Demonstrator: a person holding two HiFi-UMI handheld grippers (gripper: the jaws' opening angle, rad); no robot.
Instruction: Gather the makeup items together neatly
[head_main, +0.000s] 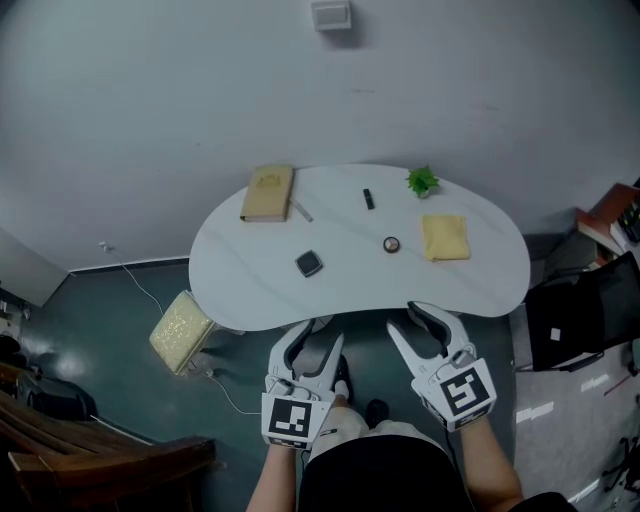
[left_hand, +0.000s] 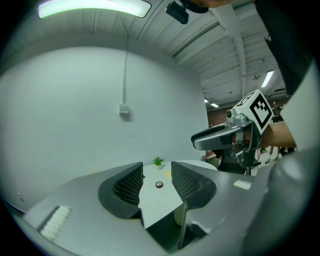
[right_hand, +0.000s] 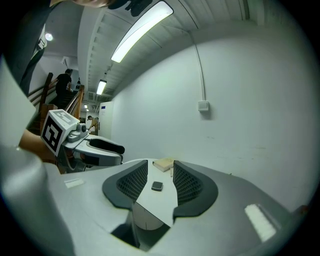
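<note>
A white, kidney-shaped tabletop stands against a plain pale wall that carries a small wall box high up. The floor around it is dark teal. A yellowish cushion lies on the floor by the tabletop's left end, and dark wooden furniture fills the lower left corner.

At the back left of the tabletop lies a tan book with a thin pale stick just beside its right edge. A small black tube lies near the back middle. A little potted plant stands at the back right, and a folded yellow cloth lies in front of it. A round compact sits just left of the cloth. A dark square compact lies apart from it, nearer the front edge.

The left gripper and right gripper are held side by side at the front edge of the tabletop, short of every item. Each has its fingers spread with nothing between them. The left gripper view looks between the fingers toward the round compact, far off across the tabletop. The right gripper view lines up with the square compact in the same way.
</note>
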